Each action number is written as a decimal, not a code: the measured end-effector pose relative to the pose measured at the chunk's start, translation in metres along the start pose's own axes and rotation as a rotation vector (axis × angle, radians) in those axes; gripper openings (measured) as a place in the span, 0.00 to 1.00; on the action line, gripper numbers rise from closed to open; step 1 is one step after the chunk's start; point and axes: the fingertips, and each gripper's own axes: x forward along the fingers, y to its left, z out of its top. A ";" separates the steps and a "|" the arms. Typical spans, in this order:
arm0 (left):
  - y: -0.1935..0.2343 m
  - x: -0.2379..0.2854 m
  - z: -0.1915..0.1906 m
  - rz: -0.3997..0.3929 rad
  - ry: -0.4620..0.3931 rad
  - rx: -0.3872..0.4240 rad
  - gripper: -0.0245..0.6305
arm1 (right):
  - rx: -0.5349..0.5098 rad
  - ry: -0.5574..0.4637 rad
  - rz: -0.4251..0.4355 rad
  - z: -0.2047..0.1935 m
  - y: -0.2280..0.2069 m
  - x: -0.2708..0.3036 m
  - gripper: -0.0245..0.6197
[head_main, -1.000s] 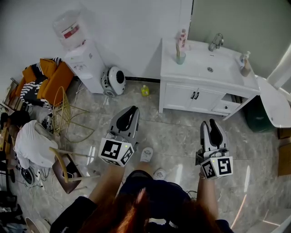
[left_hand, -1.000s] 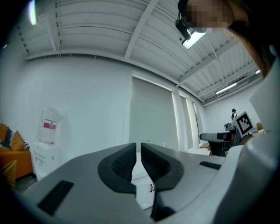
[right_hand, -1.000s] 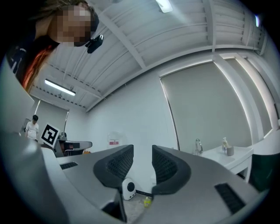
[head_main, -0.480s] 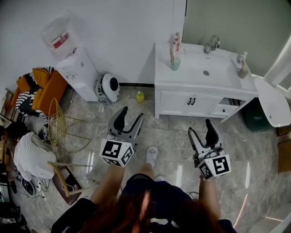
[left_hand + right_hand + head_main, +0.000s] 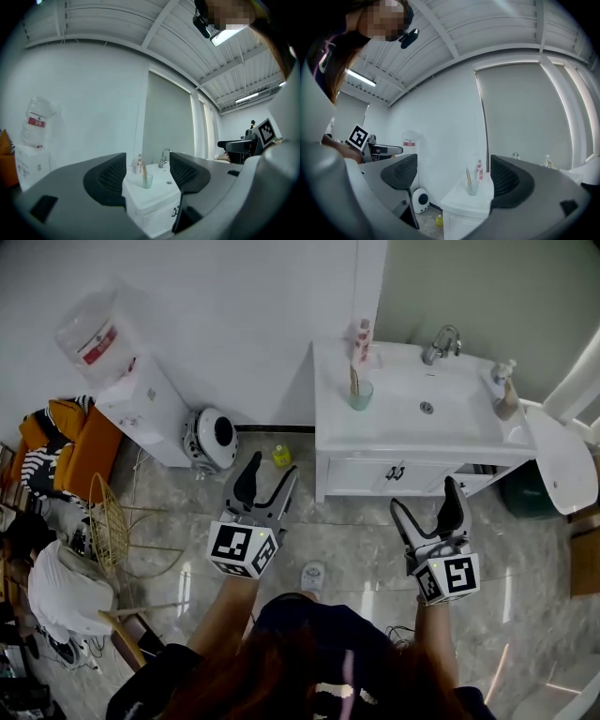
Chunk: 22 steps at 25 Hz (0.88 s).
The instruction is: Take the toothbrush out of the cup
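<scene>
Walls: plain white wall (image 5: 234,324) on the left; a grey-green panel (image 5: 487,287) behind the basin.
Floor: glossy grey marbled tile (image 5: 366,531), with a small yellow bottle (image 5: 281,456) standing by the wall.
Worktop: white vanity (image 5: 375,432) with a sunken basin (image 5: 450,385), chrome tap (image 5: 441,338) and cupboard doors below.
Left side: water dispenser (image 5: 141,404), round white appliance (image 5: 211,439), wire chair (image 5: 117,526), orange seat (image 5: 84,442) heaped with clothes.
Ceiling: white beams (image 5: 154,23), with strip lights (image 5: 247,98) lit.
</scene>
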 end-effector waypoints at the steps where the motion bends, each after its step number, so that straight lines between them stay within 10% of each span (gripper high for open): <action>1: 0.009 0.013 0.002 0.000 -0.005 0.008 0.46 | -0.001 0.003 -0.024 -0.002 -0.009 0.012 0.81; 22: 0.065 0.203 -0.017 0.022 0.023 0.008 0.46 | 0.060 0.013 0.047 -0.037 -0.115 0.194 0.87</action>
